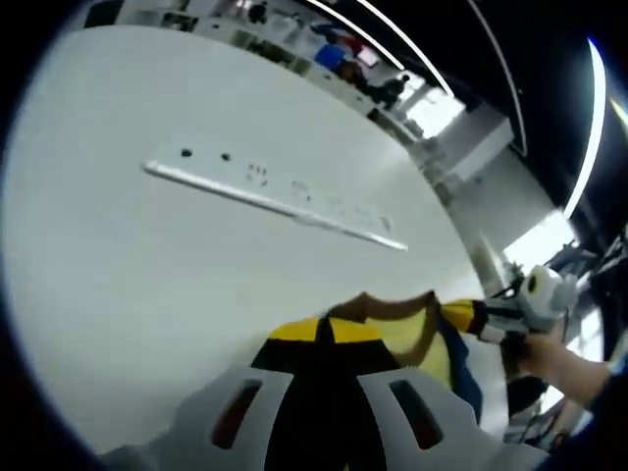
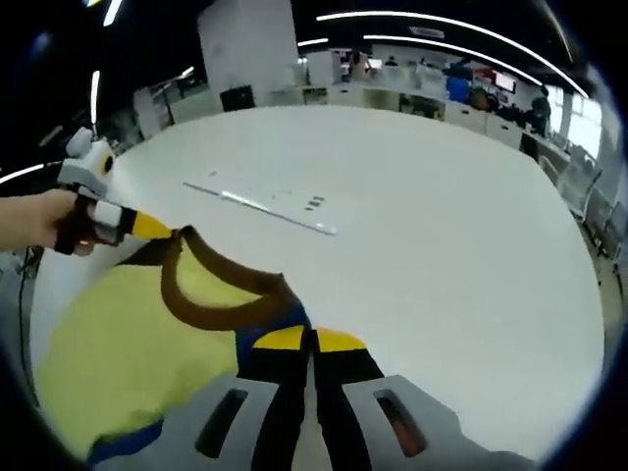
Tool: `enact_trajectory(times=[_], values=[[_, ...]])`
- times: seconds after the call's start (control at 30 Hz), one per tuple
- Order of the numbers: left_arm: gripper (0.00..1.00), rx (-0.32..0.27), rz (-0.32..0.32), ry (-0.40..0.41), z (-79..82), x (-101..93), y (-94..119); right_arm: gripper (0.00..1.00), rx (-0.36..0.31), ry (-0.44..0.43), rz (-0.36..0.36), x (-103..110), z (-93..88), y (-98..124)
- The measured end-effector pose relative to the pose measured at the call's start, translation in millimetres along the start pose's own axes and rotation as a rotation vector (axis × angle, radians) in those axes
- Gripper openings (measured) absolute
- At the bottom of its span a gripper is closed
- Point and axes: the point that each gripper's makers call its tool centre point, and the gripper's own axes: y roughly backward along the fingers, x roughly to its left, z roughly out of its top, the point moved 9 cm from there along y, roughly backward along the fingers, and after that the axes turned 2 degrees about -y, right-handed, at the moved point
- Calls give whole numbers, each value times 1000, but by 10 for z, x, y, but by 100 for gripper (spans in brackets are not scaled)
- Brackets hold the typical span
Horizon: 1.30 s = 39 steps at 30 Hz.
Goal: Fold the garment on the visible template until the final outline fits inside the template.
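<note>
A yellow garment (image 1: 410, 341) with a brown collar and blue trim hangs stretched between both grippers over the white table (image 1: 147, 275). In the left gripper view my left gripper (image 1: 329, 332) is shut on the fabric beside the collar. My right gripper (image 1: 453, 315) enters from the right, held by a hand (image 1: 564, 361), and pinches the other shoulder. In the right gripper view my right gripper (image 2: 312, 340) is shut on the garment (image 2: 123, 343) by the collar (image 2: 211, 304), and my left gripper (image 2: 162, 232) grips its far shoulder. The template (image 2: 265, 206) lies flat farther back, its edge a pale strip (image 1: 275, 201).
Small dark marks (image 1: 204, 155) sit on the table beside the template strip. Desks, screens and a person (image 2: 542, 103) stand beyond the table's far edge. A pillar (image 2: 250, 44) rises behind it. Cables and stands (image 1: 535, 417) show at the table's side.
</note>
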Motion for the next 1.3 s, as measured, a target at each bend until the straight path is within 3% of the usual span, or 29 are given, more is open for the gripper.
enact_trajectory(times=[0.6,0.8,0.93,1.3], values=[[0,-30,-7,-30,61,-68,146,11,12,9,-35,-6,31,165],[11,-33,-25,-55,49,-154,232,14,-18,-13,-12,12,90,279],[17,-49,-33,-55,50,-175,294,21,-26,24,18,78,124,343],[25,-46,-57,-54,-16,-262,465,28,-55,15,56,203,208,517]])
